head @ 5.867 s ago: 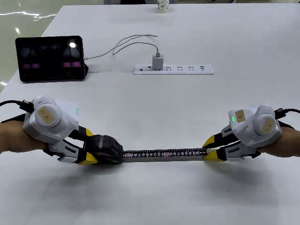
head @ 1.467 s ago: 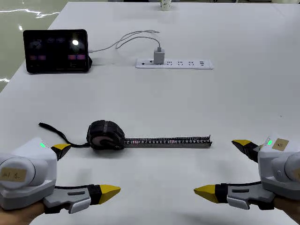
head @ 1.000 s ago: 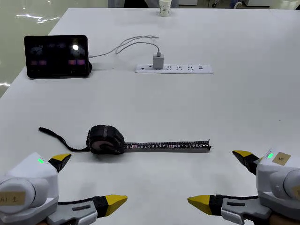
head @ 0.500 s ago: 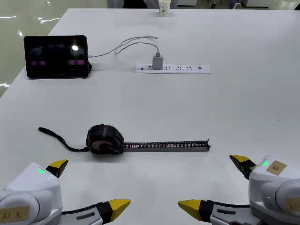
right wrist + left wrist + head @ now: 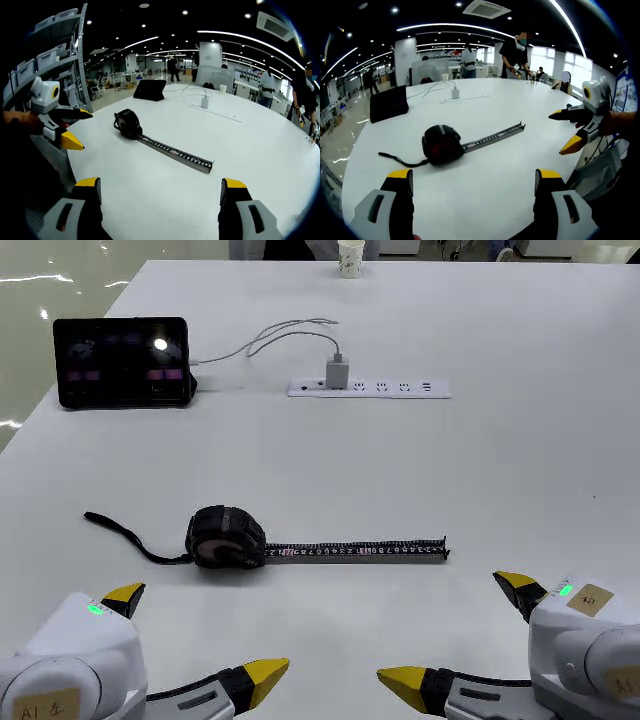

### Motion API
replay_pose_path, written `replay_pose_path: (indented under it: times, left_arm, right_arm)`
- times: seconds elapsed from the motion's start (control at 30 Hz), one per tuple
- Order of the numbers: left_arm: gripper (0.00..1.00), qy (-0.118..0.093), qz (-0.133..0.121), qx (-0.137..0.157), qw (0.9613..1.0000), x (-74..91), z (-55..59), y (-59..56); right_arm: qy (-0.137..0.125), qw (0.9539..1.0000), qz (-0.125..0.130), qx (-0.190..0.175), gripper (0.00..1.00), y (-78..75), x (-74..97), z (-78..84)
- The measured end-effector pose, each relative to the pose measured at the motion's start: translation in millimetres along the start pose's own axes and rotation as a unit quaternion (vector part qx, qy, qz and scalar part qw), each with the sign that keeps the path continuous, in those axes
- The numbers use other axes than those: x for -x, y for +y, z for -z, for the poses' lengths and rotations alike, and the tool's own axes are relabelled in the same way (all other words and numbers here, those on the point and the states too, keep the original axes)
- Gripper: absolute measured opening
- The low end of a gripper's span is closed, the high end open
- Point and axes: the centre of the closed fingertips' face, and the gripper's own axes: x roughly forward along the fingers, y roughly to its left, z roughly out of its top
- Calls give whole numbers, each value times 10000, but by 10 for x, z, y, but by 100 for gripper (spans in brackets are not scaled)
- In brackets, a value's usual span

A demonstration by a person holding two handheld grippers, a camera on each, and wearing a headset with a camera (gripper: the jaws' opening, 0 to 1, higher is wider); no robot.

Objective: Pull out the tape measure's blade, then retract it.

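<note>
Tabletop (image 5: 500, 470): white, glossy, wide. It sits in a big open-plan room with rows of ceiling lights (image 5: 455, 25) and storage racks (image 5: 55, 45) off to one side. People (image 5: 515, 50) stand well beyond the tape measure.

Tape measure (image 5: 226, 537): the black case sits on the tabletop. Its blade (image 5: 355, 551) is drawn out and lies straight along the surface toward your right, with the hook end free. A black wrist strap (image 5: 125, 533) trails from the opposite side of the case.

Far side of the tape measure, well apart from it:
- A dark tablet (image 5: 122, 361), propped up.
- A white power strip (image 5: 370, 389) with a charger (image 5: 337, 371) plugged in.
- A white cable (image 5: 270, 335) looping from the charger toward the tablet.
- A paper cup (image 5: 350, 256), farther out again.

Your left hand-held gripper (image 5: 197, 633) is on the near side of the tape measure, in line with the case. Its jaws are spread wide with nothing between them, and the yellow tips point inward.

Your right hand-held gripper (image 5: 457, 630) is also on the near side, off the blade's hook end. Its jaws are just as wide and hold nothing.

Neither gripper touches the tape measure. Both gripper views look across at it from apart, each with the other gripper at the edge.
</note>
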Motion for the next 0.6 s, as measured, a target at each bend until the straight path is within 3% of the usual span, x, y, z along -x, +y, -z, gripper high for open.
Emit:
replay_pose_path:
  times: [0.6]
  left_arm:
    - [99,15,-119,35,9999,-6,-14,7]
  right_arm:
    - [32,10000,39,-26,99,18,10,13]
